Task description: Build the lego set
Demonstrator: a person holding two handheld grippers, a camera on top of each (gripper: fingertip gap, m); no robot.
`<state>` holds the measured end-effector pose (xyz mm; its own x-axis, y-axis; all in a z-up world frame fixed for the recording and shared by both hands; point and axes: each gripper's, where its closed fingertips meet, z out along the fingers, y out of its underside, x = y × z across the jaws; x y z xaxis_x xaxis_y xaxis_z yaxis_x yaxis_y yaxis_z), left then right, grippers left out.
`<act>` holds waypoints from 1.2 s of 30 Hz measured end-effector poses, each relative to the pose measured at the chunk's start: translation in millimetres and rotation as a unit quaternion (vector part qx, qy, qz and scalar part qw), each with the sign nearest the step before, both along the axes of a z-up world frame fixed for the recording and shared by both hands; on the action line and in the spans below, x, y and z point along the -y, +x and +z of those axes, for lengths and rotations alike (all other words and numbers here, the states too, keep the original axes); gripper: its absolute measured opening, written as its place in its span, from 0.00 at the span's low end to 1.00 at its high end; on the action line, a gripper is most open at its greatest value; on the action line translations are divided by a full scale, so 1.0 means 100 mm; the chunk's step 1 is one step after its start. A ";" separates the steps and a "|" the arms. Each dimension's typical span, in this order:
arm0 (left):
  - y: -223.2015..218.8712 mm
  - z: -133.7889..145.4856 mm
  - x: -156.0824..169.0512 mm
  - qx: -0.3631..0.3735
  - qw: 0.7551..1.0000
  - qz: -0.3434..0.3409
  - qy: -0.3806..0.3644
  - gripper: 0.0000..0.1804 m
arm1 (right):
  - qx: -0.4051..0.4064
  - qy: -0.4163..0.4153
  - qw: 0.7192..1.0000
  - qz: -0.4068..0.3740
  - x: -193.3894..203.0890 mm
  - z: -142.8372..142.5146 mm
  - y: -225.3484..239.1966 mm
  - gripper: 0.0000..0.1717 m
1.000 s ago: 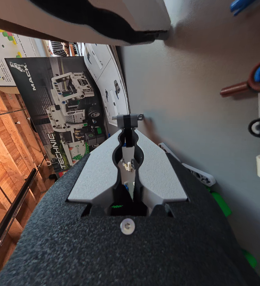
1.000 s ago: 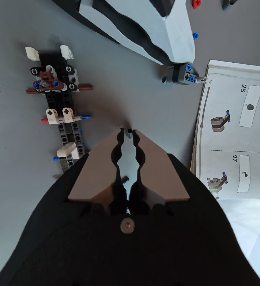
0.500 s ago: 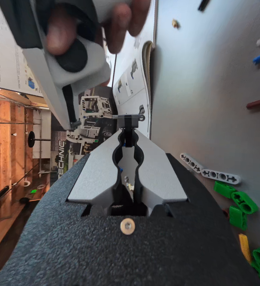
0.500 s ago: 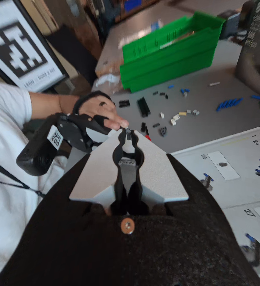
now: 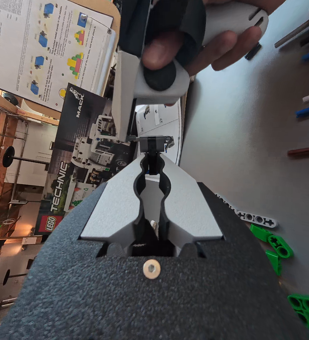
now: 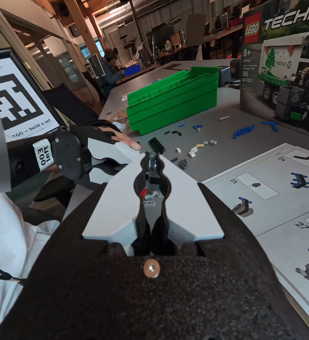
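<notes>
Already the left gripper (image 5: 152, 158) clamps a grey-and-black assembly (image 5: 152, 145); the right gripper (image 6: 152, 157) pinches a small grey bush (image 6: 152, 156), lined up at its axle tip, not visibly seated.

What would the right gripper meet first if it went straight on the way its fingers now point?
Probably the black toothed brick lying on the grey table just past the fingertips. The right gripper, shut on a small grey bush, points low over the table, so depth is hard to judge.
</notes>
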<state>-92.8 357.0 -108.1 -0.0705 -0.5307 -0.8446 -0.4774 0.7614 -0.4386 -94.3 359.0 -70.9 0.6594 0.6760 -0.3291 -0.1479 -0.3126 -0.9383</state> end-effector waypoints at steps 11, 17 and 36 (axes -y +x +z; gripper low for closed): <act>-0.01 -0.04 -0.08 -0.008 0.999 0.034 -0.001 0.04 | -0.001 -0.027 0.999 -0.025 -0.08 -0.12 -0.02 0.03; 0.00 -0.19 -0.16 -0.045 0.996 0.074 0.017 0.04 | 0.077 -0.006 0.994 -0.075 -0.15 -0.25 0.02 0.03; 0.03 -0.34 -0.08 -0.072 0.994 0.015 0.077 0.04 | 0.033 -0.004 0.997 0.075 0.08 -0.14 -0.15 0.03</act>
<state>-89.5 364.9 -142.5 -0.1821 -0.3996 -0.8984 -0.5508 0.7984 -0.2434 -108.9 350.7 -84.8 0.5713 0.7660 -0.2947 -0.0376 -0.3343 -0.9417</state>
